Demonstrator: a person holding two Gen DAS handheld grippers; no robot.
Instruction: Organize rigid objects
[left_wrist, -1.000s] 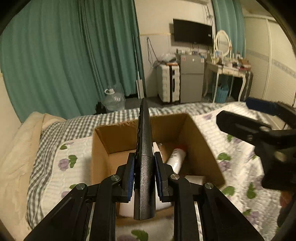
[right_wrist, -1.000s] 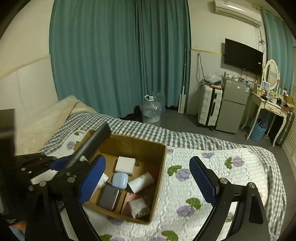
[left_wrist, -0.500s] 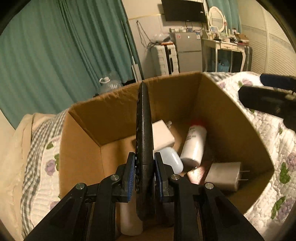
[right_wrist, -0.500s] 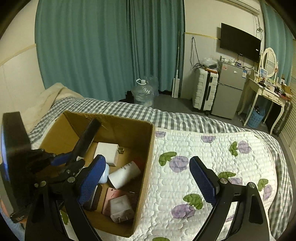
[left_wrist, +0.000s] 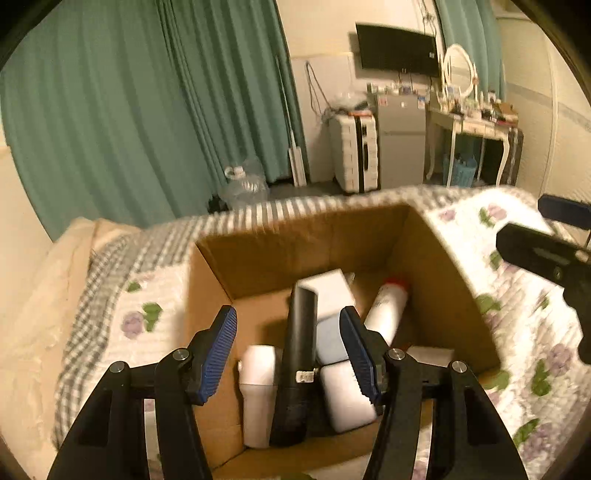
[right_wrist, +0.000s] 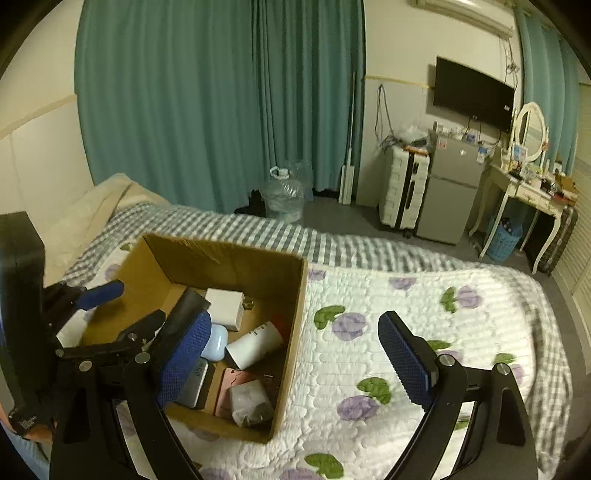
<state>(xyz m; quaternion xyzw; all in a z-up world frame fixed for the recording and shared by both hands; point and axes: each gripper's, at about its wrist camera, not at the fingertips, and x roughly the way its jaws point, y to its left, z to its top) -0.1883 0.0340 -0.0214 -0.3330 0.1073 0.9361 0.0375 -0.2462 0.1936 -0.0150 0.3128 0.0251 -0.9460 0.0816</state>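
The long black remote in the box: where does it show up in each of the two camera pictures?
Left wrist view: the black remote stands lengthwise in the lower middle, between the open blue pads of the left gripper, untouched by either.
Right wrist view: only its top end shows at lower left, behind that camera's own left pad.
Shared landmark: the white bottle with a red cap lying in the cardboard box.

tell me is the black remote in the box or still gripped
In the box: the black remote lies among items in the cardboard box, left gripper open.
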